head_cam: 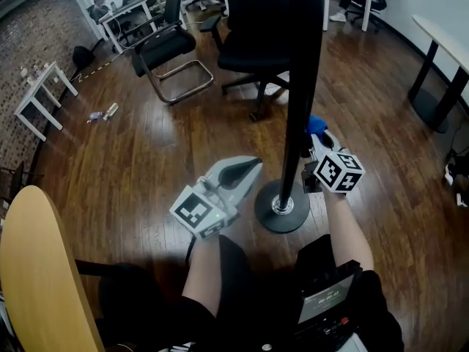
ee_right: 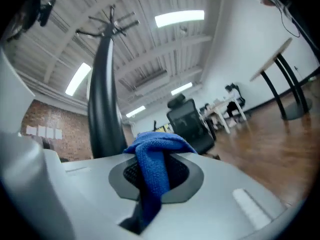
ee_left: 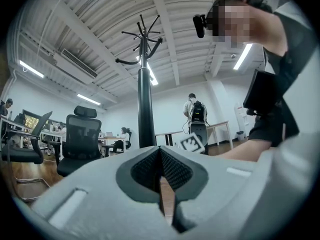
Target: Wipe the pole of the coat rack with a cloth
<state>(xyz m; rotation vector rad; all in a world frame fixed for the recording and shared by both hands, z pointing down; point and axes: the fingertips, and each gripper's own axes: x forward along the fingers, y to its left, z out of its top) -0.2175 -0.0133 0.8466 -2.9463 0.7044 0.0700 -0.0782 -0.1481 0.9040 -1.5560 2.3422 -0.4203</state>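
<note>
Right gripper (ee_right: 156, 170) had its jaws pinching the blue cloth (ee_right: 152, 156), with a wad bunched over the tips and a tail hanging down between them. Left gripper (ee_left: 161, 170) had its jaws pressed together with nothing in them. It sat lower and out to the left of the rack, idle. Coat rack pole (head_cam: 299, 101) stood upright on its round base (head_cam: 282, 210) on the wood floor (head_cam: 146, 160), long axis vertical. In the head view the cloth (head_cam: 316, 123) was on the pole's right side, on its lower stretch above the base, with the right gripper (head_cam: 319, 144) just beside it. In the right gripper view the pole (ee_right: 104, 109) rose immediately left of the jaws, so the cloth needed to press leftward onto it. Contact was hard to call: the cloth looked to be against the pole or a hair off, and no view settled it. The right hand was clearly the nearer one, and the left gripper (head_cam: 245, 169) was apart from the pole on the opposite side. Judgement: the wipe was in hand low on the pole, the stroke should run along the vertical axis, and most of the upper length was likely left to do.
</note>
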